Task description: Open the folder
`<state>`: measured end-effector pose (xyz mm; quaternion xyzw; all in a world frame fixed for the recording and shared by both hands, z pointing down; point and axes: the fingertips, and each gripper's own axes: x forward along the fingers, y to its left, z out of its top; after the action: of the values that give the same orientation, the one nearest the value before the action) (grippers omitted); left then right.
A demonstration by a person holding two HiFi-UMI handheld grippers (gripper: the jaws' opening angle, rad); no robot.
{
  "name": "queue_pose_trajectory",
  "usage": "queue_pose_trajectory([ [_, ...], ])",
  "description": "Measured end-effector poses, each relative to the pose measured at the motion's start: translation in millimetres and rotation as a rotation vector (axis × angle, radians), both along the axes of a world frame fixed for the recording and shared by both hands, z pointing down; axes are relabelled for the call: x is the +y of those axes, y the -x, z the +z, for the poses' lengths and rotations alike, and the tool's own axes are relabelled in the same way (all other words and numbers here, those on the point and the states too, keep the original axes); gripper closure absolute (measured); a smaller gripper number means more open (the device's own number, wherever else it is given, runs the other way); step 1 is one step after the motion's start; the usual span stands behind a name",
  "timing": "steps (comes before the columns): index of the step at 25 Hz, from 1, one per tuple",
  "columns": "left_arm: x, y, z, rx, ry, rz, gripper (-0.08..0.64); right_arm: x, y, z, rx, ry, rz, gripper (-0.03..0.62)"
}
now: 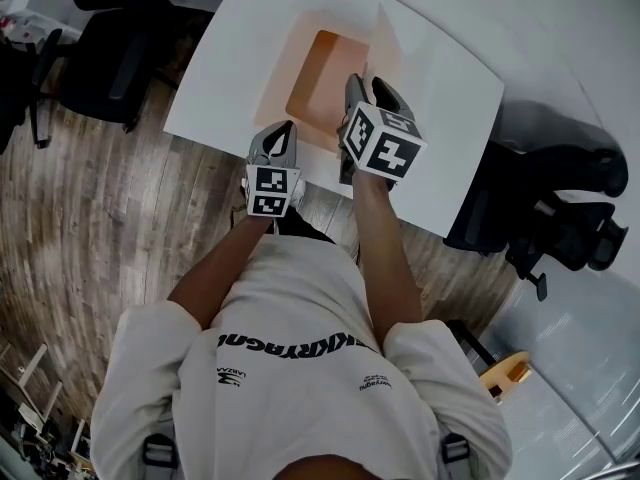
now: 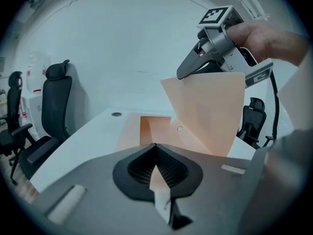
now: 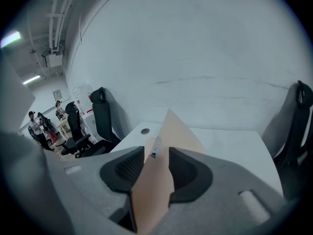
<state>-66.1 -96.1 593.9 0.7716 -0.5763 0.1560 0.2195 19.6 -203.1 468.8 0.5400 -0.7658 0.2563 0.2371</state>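
White table (image 1: pixel 450 98), wooden floor (image 1: pixel 120 228); left claw (image 1: pixel 283 133) and right claw (image 1: pixel 365 86) each clamp the peach folder (image 1: pixel 325 73).

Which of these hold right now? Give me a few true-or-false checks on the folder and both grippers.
1. The right gripper holds the cover raised off the table. True.
2. The left gripper is open and empty. False: its jaws are closed on a thin edge of the folder.
3. The folder lies on a white table. True.
4. The folder is blue. False: it is peach-orange.
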Motion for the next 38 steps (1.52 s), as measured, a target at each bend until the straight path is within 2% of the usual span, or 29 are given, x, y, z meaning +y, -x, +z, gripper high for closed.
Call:
queue_pose_trajectory([
  [16,-5.6,-23.9,8.5,-0.025,0.017,0.033,0.568,5.7,-54.4,-18.5,0.013,-0.051,0.04,0.505],
  [22,-3.4,-30.3,18.8,-0.039,0.043,0.052,0.568,6.8,-72.9,-21.1,0.005,-0.056,0.062,0.518],
  [38,-12.1,-43.3,29.1,-0.062,0.055,0.079,0.568,6.9,-114.2,-16.3,0.037,-0.059,0.108,0.555],
])
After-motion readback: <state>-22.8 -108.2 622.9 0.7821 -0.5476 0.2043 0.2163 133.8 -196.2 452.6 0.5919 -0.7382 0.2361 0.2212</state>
